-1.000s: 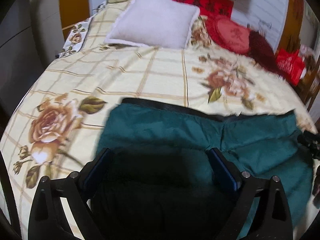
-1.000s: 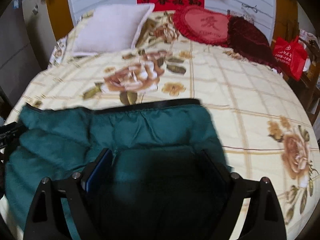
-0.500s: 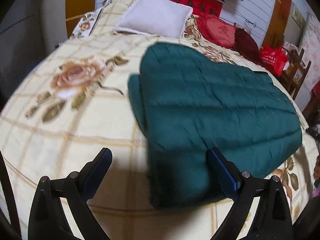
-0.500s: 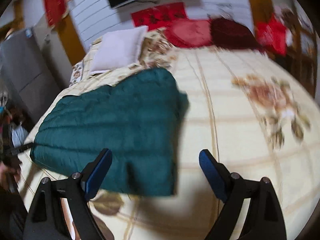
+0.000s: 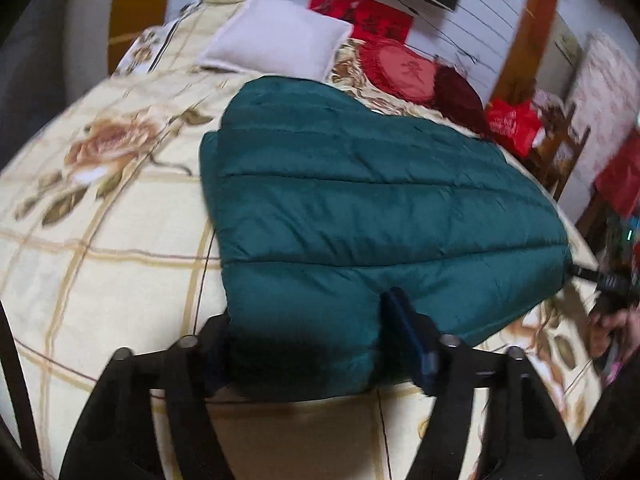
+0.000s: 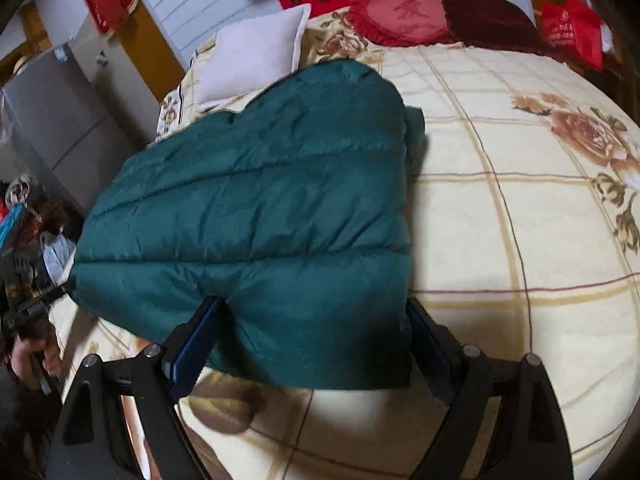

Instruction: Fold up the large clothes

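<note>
On the bed [image 5: 120,264], green quilted jacket [image 5: 360,200] lies folded; left gripper [image 5: 308,344] and right gripper [image 6: 310,344] fingers each clamp its near edge.

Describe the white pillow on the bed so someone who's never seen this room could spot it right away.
Start at the bed with its cream checked, rose-printed cover. At the head end, just beyond the green puffer jacket, lies the white pillow. It is plain, pale and square, unlike the red round cushion and dark maroon cushion beside it.
</note>
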`<move>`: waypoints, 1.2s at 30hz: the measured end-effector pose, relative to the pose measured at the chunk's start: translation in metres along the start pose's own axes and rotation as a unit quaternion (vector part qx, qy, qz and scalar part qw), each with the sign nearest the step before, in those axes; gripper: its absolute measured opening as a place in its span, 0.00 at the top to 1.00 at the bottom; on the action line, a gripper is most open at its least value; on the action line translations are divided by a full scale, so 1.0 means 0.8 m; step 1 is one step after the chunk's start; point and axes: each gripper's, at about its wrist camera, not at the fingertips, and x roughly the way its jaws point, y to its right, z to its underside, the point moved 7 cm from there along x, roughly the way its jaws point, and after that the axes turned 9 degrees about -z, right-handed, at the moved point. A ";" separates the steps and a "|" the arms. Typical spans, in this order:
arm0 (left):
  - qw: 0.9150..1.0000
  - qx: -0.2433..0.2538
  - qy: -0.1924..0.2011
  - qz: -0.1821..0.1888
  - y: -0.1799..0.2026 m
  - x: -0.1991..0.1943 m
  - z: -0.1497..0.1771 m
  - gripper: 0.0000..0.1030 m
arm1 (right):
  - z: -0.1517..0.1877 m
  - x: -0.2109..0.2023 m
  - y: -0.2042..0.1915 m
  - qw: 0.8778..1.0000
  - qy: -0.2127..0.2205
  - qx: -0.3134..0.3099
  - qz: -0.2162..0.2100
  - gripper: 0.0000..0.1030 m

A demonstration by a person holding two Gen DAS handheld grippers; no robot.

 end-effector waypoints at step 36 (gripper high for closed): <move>0.996 -0.002 0.021 -0.088 0.088 -0.175 0.091 0.22 | 0.154 -0.168 -0.196 0.986 0.043 -0.092 0.134 0.00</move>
